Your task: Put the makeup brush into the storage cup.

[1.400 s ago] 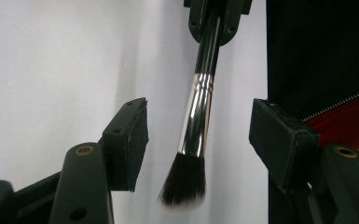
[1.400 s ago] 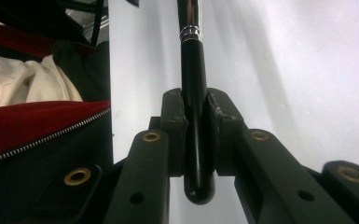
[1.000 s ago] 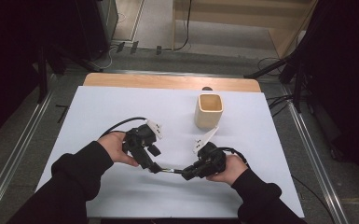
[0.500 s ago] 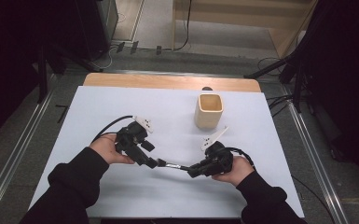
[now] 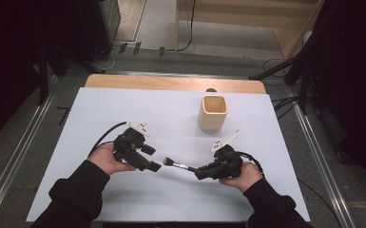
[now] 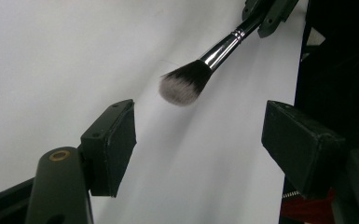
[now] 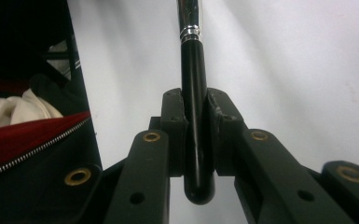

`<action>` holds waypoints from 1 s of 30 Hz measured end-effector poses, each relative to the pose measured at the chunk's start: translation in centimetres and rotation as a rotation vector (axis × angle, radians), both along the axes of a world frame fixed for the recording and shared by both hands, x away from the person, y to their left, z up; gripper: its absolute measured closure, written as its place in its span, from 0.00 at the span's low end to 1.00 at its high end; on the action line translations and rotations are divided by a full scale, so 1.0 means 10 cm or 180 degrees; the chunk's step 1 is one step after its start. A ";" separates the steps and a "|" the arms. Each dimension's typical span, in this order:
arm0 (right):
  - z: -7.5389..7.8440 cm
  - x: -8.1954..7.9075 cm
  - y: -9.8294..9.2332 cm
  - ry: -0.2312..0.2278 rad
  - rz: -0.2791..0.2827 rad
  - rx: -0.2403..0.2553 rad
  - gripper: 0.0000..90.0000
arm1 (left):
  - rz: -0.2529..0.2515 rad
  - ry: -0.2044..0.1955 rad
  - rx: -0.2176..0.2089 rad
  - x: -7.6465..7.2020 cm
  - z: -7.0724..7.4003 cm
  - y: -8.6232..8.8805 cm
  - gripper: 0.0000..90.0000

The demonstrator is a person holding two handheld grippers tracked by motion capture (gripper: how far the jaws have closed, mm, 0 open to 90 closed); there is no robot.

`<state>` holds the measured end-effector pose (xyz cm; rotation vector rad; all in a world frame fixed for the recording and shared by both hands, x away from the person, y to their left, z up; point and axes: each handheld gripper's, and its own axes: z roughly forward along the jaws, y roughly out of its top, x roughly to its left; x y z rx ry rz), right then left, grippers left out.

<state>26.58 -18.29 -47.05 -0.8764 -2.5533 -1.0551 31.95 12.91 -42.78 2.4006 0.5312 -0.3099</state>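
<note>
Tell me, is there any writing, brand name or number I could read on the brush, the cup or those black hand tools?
None can be read.
Makeup brush: black handle and silver collar show no print.
Beige cup: plain walls, no label.
Left gripper and right gripper: only bare black parts and brass screws, no markings.
White table cover: blank.

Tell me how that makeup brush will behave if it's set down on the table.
The makeup brush has a round, glossy handle, so it would probably roll and may slip in the right tool. It looks slim, likely light. Its bristle head seems soft and should flex under pressure.
</note>
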 end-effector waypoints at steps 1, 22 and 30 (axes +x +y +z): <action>0.00 0.00 0.00 -0.0015 -0.0008 0.0021 0.88 | 0.0033 0.0014 -0.0032 0.00 0.00 0.01 0.30; -0.01 -0.08 -0.05 -0.0083 -0.0694 0.0264 0.88 | 0.0525 0.0002 -0.0267 -0.12 -0.08 0.10 0.32; 0.02 -0.13 -0.10 -0.0182 -0.0958 0.0481 0.88 | 0.0592 -0.0130 -0.0404 -0.21 -0.06 0.01 0.32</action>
